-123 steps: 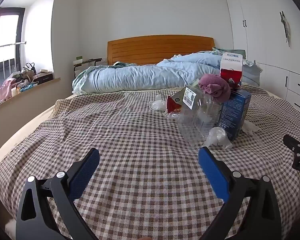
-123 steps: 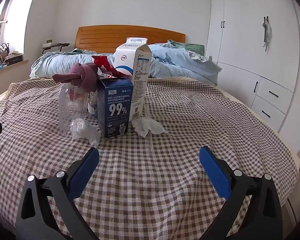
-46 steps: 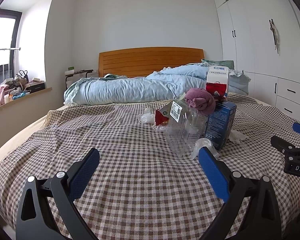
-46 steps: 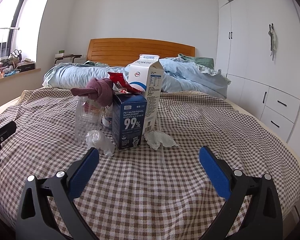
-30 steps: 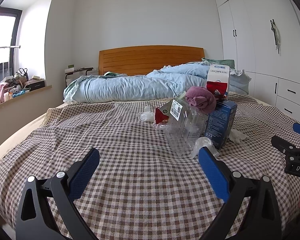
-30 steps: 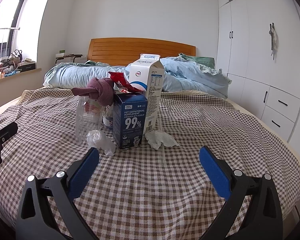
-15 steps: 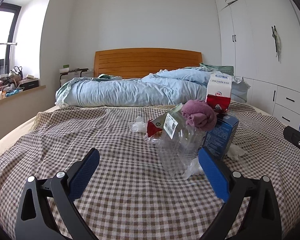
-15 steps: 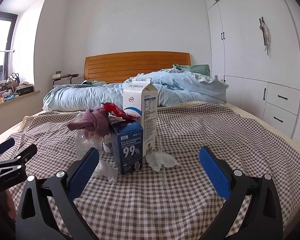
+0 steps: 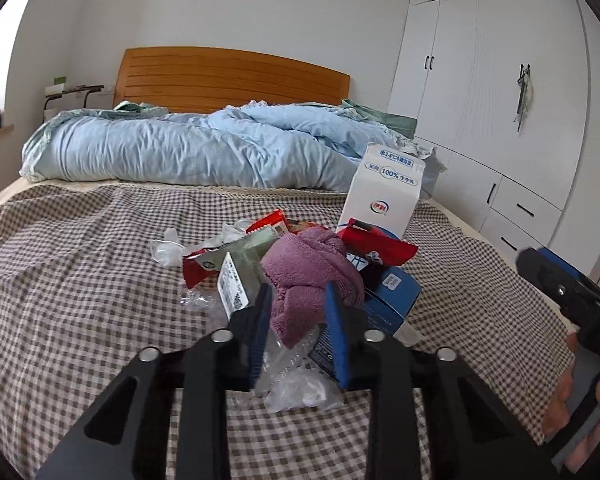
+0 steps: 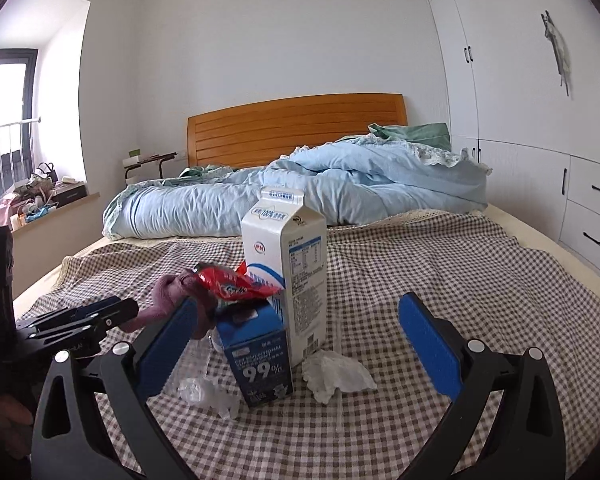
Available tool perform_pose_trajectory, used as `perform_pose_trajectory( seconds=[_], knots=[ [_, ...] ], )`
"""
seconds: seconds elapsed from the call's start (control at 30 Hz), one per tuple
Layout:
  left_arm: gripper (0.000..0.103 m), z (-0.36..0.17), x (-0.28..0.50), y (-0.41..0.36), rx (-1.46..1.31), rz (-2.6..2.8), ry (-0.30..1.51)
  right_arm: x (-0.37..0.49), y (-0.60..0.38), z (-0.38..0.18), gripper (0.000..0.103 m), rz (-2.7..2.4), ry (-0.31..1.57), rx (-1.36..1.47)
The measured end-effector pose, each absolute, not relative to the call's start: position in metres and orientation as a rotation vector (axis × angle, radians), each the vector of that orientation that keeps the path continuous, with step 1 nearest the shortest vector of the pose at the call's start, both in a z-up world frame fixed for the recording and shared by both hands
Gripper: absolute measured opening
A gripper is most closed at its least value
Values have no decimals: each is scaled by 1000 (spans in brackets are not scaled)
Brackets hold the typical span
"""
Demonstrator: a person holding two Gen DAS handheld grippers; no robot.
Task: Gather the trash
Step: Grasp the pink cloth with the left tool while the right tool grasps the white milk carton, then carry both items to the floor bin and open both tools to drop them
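The left gripper (image 9: 296, 316) is clamped on the purple cloth (image 9: 312, 276), which sits atop the trash pile in the middle of the checked bedspread (image 9: 80, 280); the blue pads pinch its lower fold. The right gripper (image 10: 300, 340) hangs spread wide and empty, just short of the blue supplement box (image 10: 260, 356) and the milk carton (image 10: 288, 272).

To do this lift well, I would raise the cloth straight up and slowly — it rests against the red snack wrapper (image 9: 376, 246) and a crumpled clear plastic bottle (image 9: 292, 352) below, and a sideways tug could drag them or tip the carton (which stands upright, touching the box). The grip catches only a fold, so the rest will likely dangle — a steady hold matters. The white tissue (image 10: 336, 372) lies loose beside the box.
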State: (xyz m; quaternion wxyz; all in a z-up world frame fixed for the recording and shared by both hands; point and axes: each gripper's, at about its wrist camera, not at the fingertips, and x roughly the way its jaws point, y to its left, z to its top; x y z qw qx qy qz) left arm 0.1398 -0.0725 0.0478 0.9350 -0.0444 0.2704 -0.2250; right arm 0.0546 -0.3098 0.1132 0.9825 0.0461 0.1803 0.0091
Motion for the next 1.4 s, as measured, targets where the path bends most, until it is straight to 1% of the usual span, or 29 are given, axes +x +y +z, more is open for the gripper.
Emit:
perform_pose_trajectory(
  seconds=[0.03,0.1,0.17,0.23,0.33,0.43,0.53,0.57,0.6,0.63,0.67,0.7,0.73,0.77,0.8,0.83,0.93,1.13,1.27,1.4],
  knots=[
    [11,44,144,-76,-79,-473,580,66,-310,114,97,19,380,85],
    [5,40,148,-79,-82,-491,602,88,-311,117,97,43,398,85],
    [4,38,149,-81,-77,-515,615,112,-311,118,97,52,428,84],
    [1,35,148,-84,-51,-524,629,137,-310,120,97,67,464,88],
    [0,37,145,-80,-83,-554,613,169,-303,121,97,73,510,110],
    [0,45,145,-64,-170,-563,595,187,-289,128,96,51,508,88],
    [0,62,143,-41,-230,-551,532,205,-281,135,95,52,517,56],
    [0,69,140,-34,-228,-533,509,209,-281,135,91,50,520,49],
    [0,75,138,-28,-227,-522,488,215,-283,134,60,44,537,45],
    [0,80,136,-22,-236,-520,472,215,-287,135,44,57,531,58],
    [0,85,135,-15,-254,-516,459,216,-290,137,37,67,531,65],
    [0,89,134,-9,-265,-513,450,215,-292,140,26,79,531,64],
    [0,93,132,-4,-270,-506,436,213,-294,142,18,105,541,74],
    [0,96,131,0,-272,-496,421,212,-293,144,14,126,550,77],
    [0,98,130,2,-269,-494,414,210,-292,147,5,135,552,67],
    [0,100,129,4,-268,-490,410,207,-290,149,2,112,552,35],
    [0,103,128,6,-265,-487,414,192,-286,161,2,80,525,-20],
    [0,118,107,0,-212,-541,352,141,-315,207,2,-10,423,-44],
    [0,133,84,-12,-196,-596,306,84,-345,232,2,-68,371,-44],
    [0,144,54,-38,-160,-703,296,11,-374,249,2,-124,336,-53]
  ],
)
